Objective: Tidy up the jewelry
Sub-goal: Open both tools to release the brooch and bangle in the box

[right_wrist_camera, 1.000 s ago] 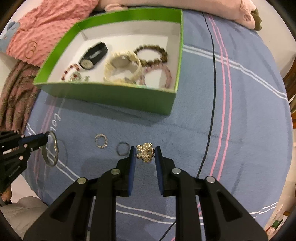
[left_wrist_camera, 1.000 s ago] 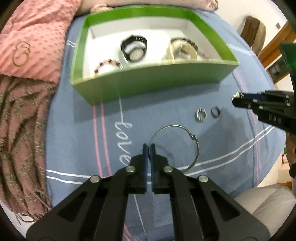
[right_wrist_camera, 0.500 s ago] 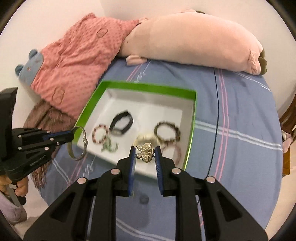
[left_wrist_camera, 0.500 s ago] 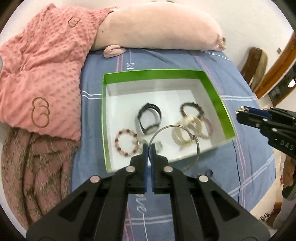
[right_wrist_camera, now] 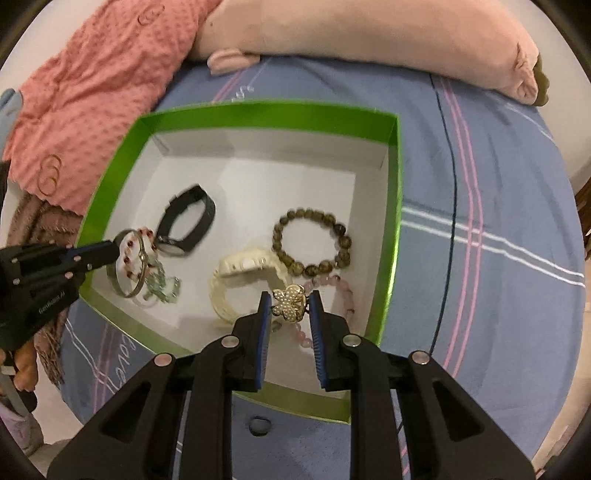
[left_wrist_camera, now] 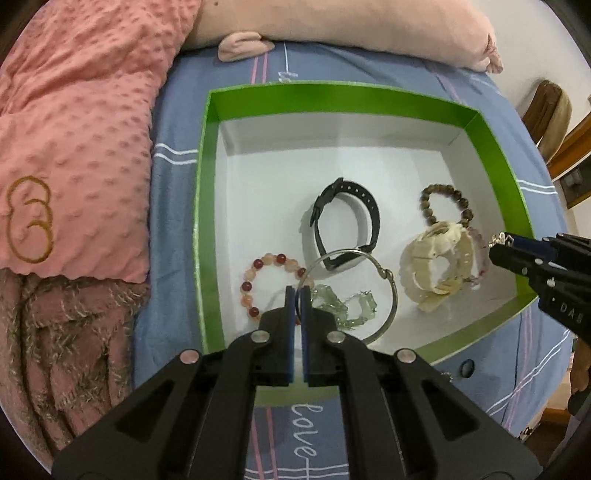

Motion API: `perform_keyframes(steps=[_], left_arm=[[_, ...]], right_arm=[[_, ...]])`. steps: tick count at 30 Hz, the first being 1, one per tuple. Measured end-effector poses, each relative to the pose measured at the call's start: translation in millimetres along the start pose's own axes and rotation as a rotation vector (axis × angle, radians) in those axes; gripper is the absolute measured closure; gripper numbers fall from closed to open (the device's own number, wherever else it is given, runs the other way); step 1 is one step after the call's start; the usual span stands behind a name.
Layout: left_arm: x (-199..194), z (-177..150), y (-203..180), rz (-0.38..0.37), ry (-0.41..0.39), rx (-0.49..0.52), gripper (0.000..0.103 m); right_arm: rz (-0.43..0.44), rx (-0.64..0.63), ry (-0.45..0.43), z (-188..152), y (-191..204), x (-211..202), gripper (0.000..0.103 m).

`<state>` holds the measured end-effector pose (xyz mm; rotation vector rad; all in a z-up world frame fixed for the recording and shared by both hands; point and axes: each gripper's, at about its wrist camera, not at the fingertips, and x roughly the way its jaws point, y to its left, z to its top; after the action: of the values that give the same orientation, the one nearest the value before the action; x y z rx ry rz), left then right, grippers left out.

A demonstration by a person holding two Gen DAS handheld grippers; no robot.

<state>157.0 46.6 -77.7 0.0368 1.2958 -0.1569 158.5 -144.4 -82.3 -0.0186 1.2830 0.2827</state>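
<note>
A green box (left_wrist_camera: 207,192) with a white floor lies on the blue bedsheet; it also shows in the right wrist view (right_wrist_camera: 393,206). My left gripper (left_wrist_camera: 298,291) is shut on a thin silver bangle (left_wrist_camera: 391,291) and holds it over the box's near left part. My right gripper (right_wrist_camera: 290,299) is shut on a gold butterfly ornament (right_wrist_camera: 290,303) above the box's near right part. Inside lie a black watch (left_wrist_camera: 347,225), a red bead bracelet (left_wrist_camera: 258,280), a cream bracelet (left_wrist_camera: 439,266), a brown bead bracelet (right_wrist_camera: 314,243) and a pale green piece (left_wrist_camera: 343,306).
A dark ring (right_wrist_camera: 259,424) lies on the sheet just in front of the box. A pink dotted blanket (left_wrist_camera: 74,129) and a brownish throw (left_wrist_camera: 55,350) lie left of the box. A pink plush pillow (right_wrist_camera: 369,33) lies behind it.
Both grippers have moved forward from above the sheet to above the box, each still holding its piece. The box now fills the middle of both views.
</note>
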Motion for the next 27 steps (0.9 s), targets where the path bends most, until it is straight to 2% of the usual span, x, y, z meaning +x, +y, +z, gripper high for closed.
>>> perform_keyframes(steps=[5, 8, 11, 15, 17, 20, 23, 25, 27], left_arm=[[11.4, 0.0, -3.2, 0.002, 0.025, 0.012, 0.099], [14.3, -0.8, -4.3, 0.006, 0.032, 0.014, 0.098], [11.7, -1.4, -3.2, 0.006, 0.018, 0.002, 0.098], [-4.0, -6.9, 1.4, -0.002, -0.016, -0.007, 0.095], [-16.3, -11.2, 3.4, 0.010, -0.041, -0.015, 0.087], [-36.1, -17.4, 2.9, 0.007, -0.077, -0.013, 0.086], [-60.0, -31.0, -7.5, -0.023, -0.114, 0.018, 0.086], [-71.6, -39.4, -19.0, -0.035, -0.133, 0.051, 0.083], [-79.0, -48.3, -31.2, -0.052, -0.142, 0.082, 0.075]], right_arm=[[-0.001, 0.008, 0.027, -3.8, -2.2, 9.1, 0.081], [0.005, 0.029, 0.022, -4.6, -5.0, 7.1, 0.070], [0.013, 0.043, 0.006, -4.5, -5.0, -1.8, 0.070], [0.040, 0.042, -0.044, -8.7, -4.6, -27.6, 0.070], [0.051, 0.041, -0.068, -12.8, -4.3, -41.8, 0.070], [0.068, 0.031, -0.099, -25.5, -2.9, -65.0, 0.070], [0.066, 0.008, -0.097, -41.9, 3.9, -80.2, 0.070], [0.060, -0.023, -0.089, -52.6, 12.8, -85.0, 0.070], [0.045, -0.052, -0.074, -59.8, 21.5, -83.8, 0.070]])
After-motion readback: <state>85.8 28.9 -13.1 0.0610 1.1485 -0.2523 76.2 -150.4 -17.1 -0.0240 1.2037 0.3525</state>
